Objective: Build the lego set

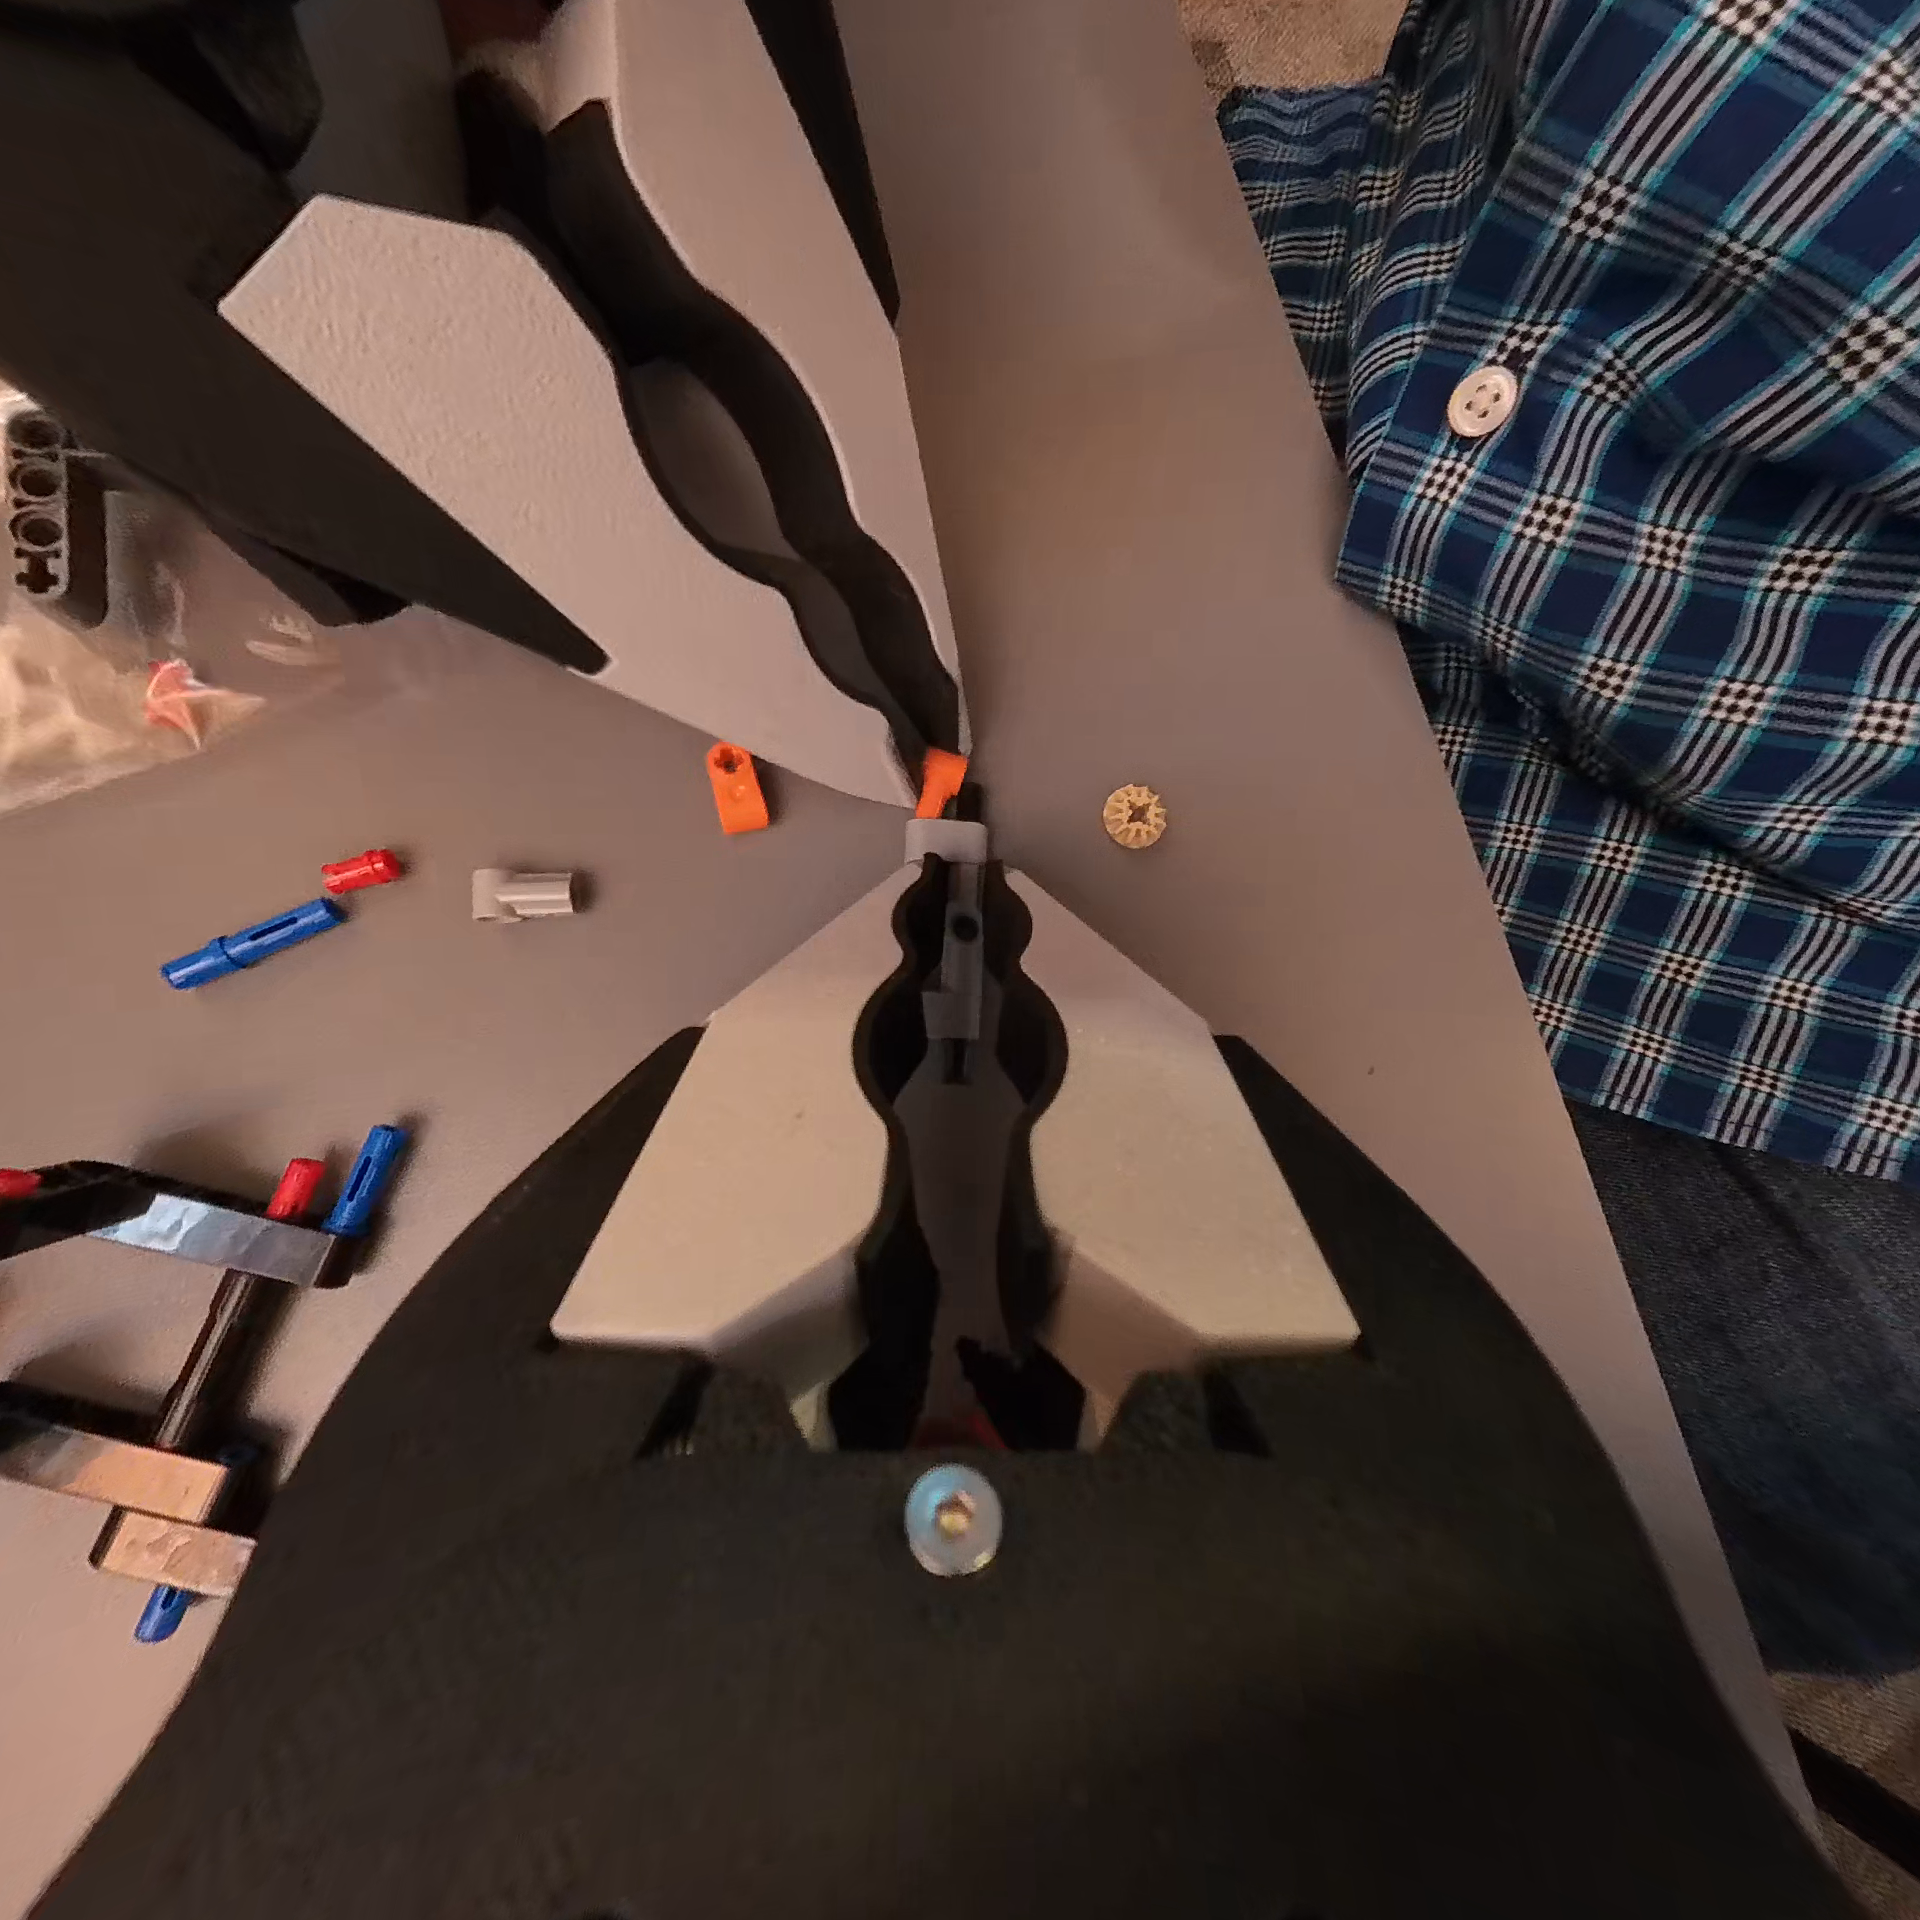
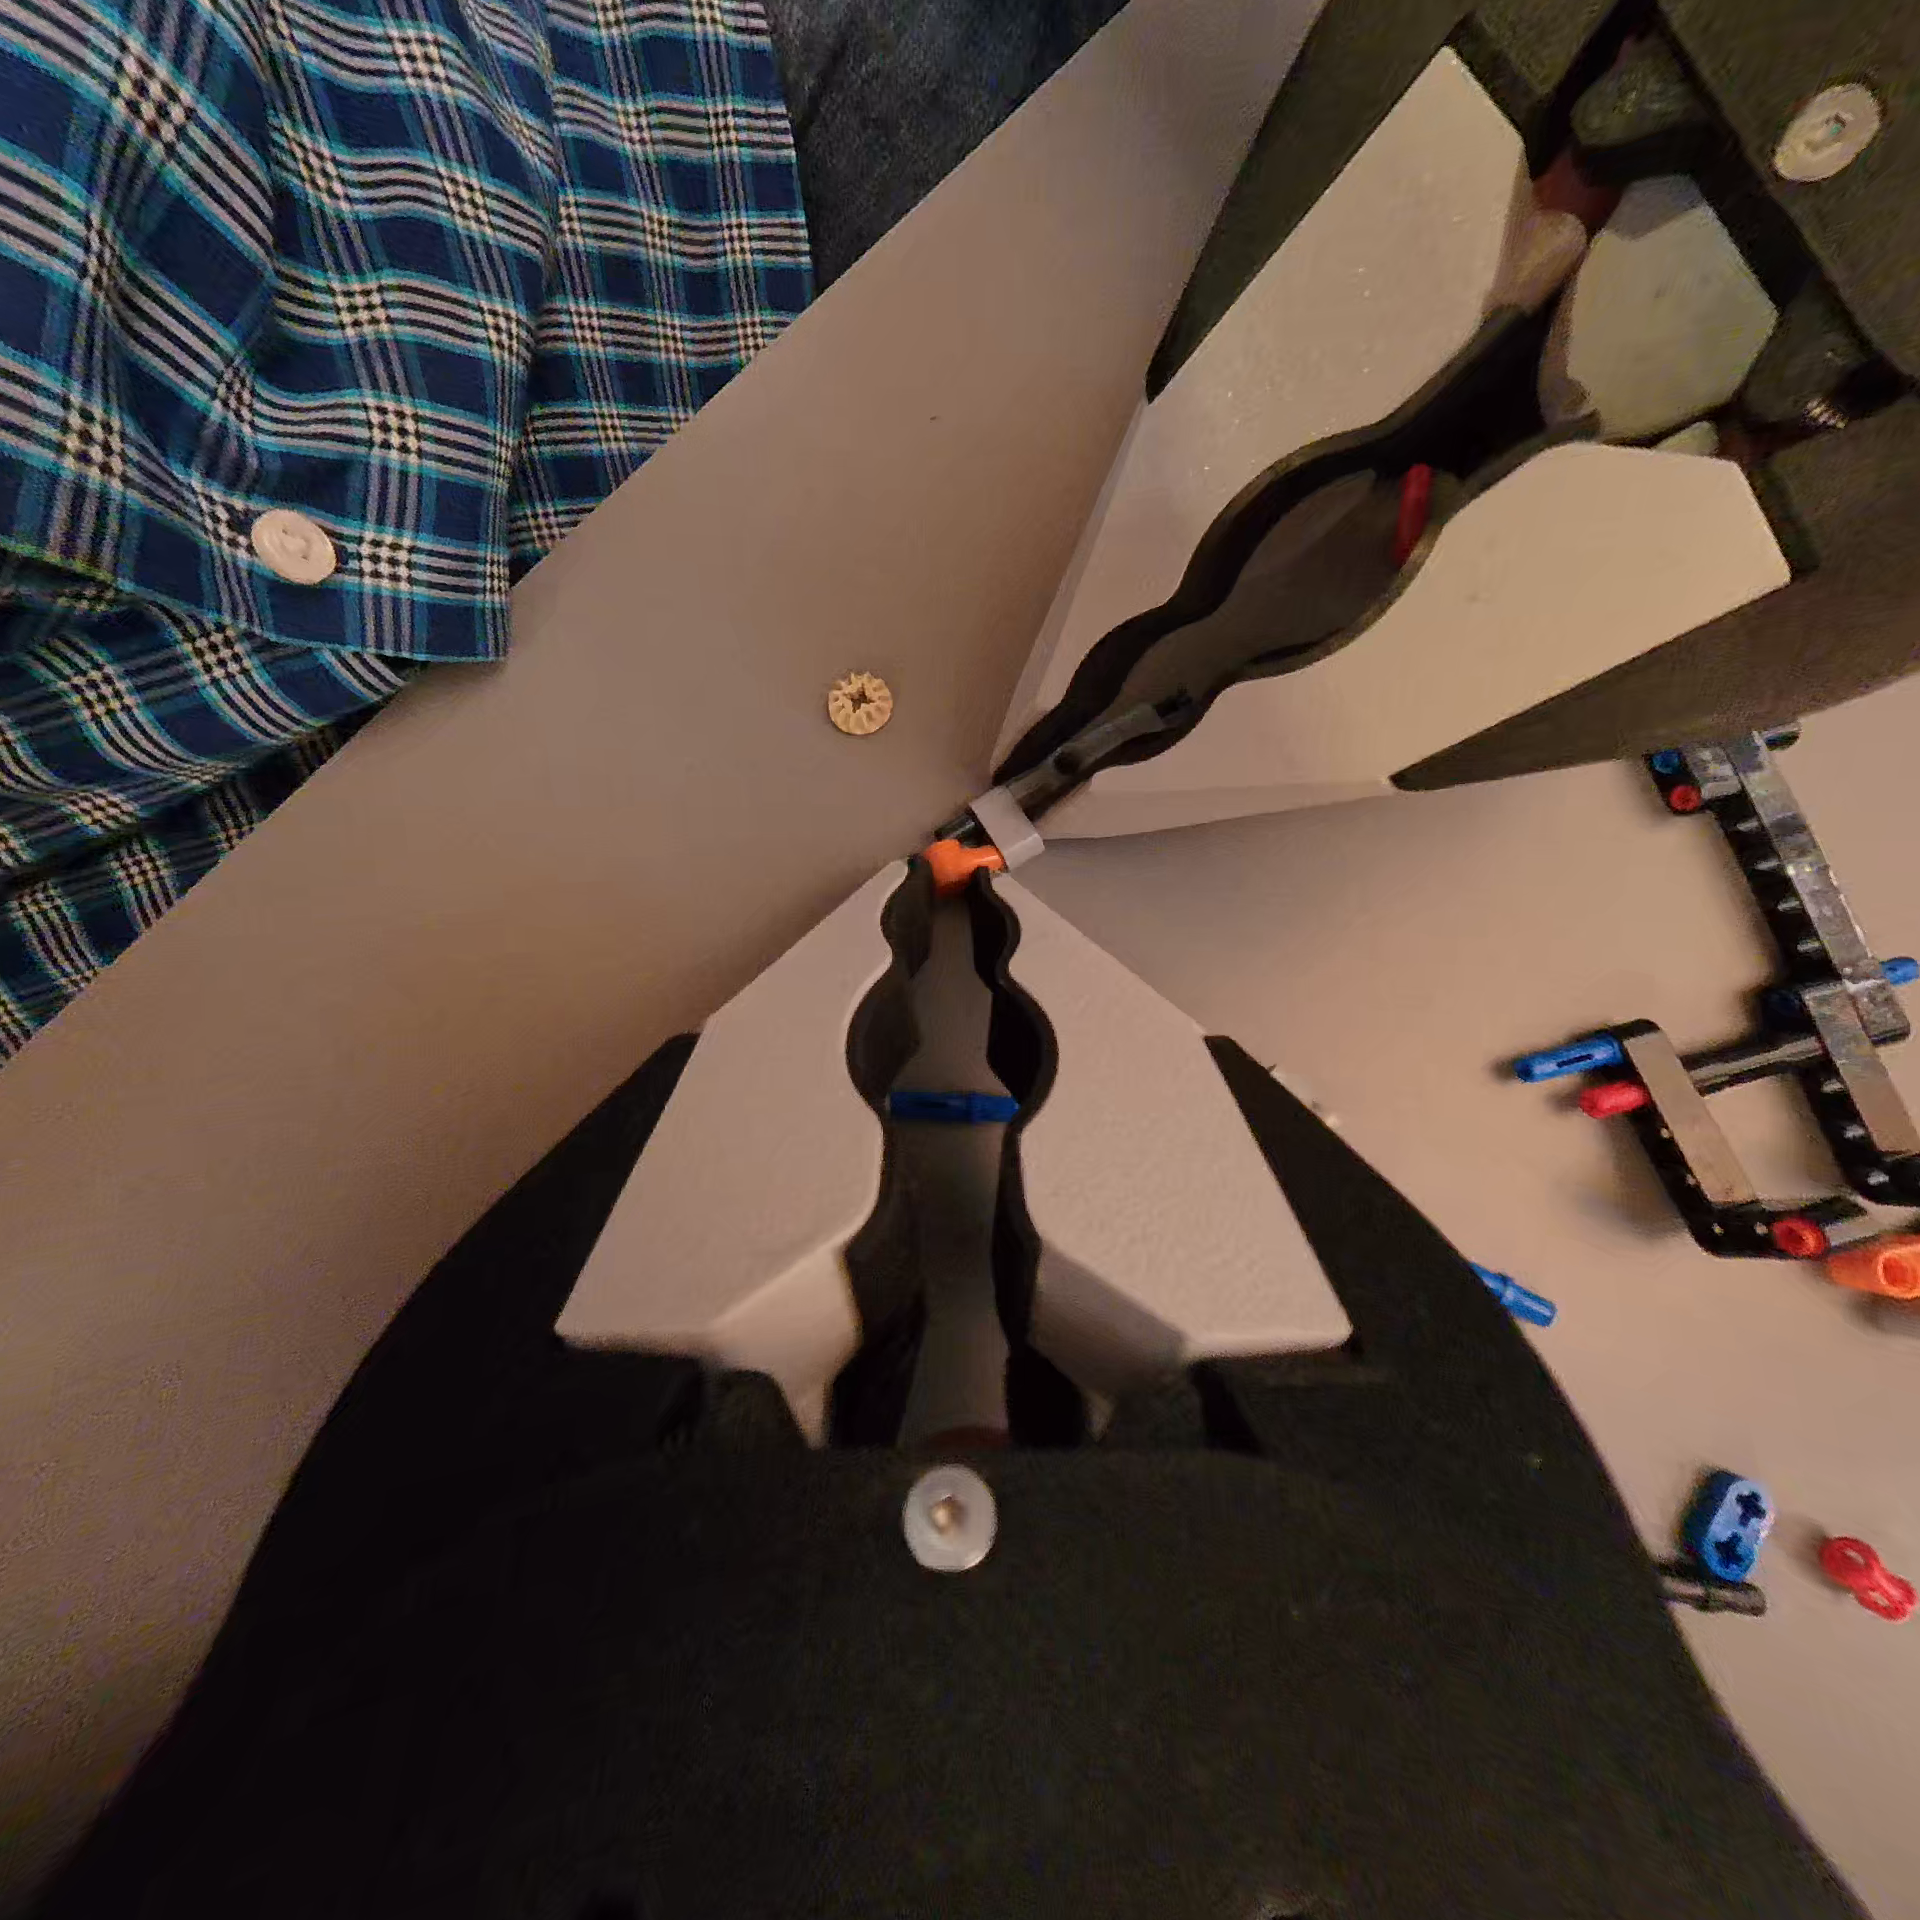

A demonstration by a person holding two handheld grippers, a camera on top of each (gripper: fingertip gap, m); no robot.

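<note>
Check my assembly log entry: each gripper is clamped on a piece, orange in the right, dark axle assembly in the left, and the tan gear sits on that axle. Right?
Not quite: the tan gear lies loose on the table, apart from the dark axle assembly, as the left wrist view shows. The right gripper does clamp the orange piece, the left gripper the assembly.

Dim, warm indoor light; strong wide-angle bending at edges, slight blur throughout.
</note>
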